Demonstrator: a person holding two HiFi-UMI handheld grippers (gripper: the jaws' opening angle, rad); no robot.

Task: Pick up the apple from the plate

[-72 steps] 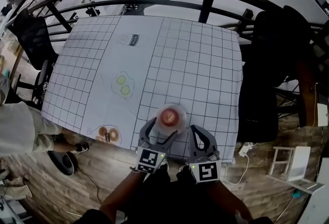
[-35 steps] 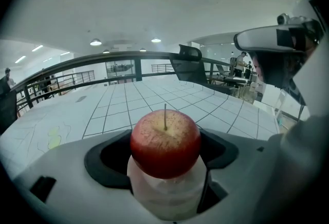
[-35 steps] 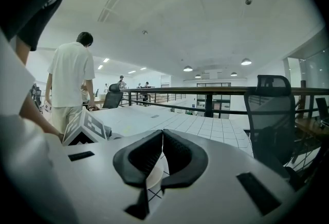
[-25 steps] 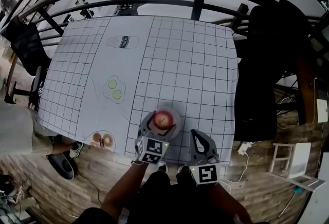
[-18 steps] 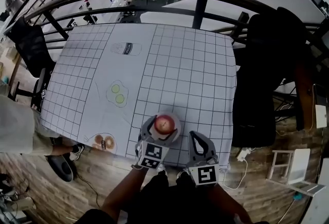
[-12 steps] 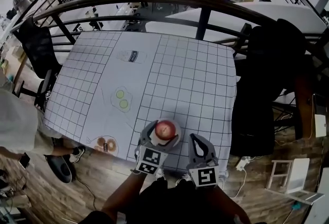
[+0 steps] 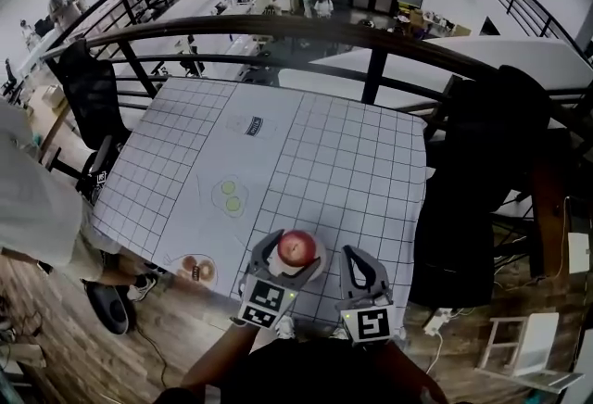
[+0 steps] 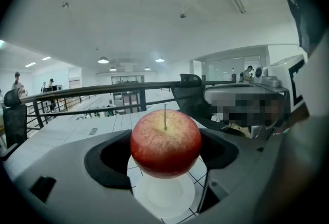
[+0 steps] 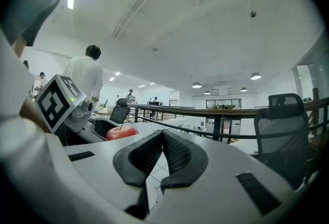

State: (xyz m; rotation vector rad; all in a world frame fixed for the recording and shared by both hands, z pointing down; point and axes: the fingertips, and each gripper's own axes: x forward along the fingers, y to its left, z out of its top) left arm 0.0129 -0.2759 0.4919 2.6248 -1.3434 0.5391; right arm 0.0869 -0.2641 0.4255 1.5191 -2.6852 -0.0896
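Left gripper [image 8: 164, 155] has its jaws closed on both sides of the red apple [image 8: 165, 138], stem up, directly over the white plate [image 8: 164, 198] at the near edge of the gridded table [image 7: 352, 152]; right gripper [image 9: 162, 141] waits just right, jaws pressed together, empty

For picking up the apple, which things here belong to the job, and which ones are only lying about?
Job: apple, left hand-held gripper holding it, white plate beneath.
Lying about: right hand-held gripper (shut, empty), two green rounds, two brown rounds, black chair.
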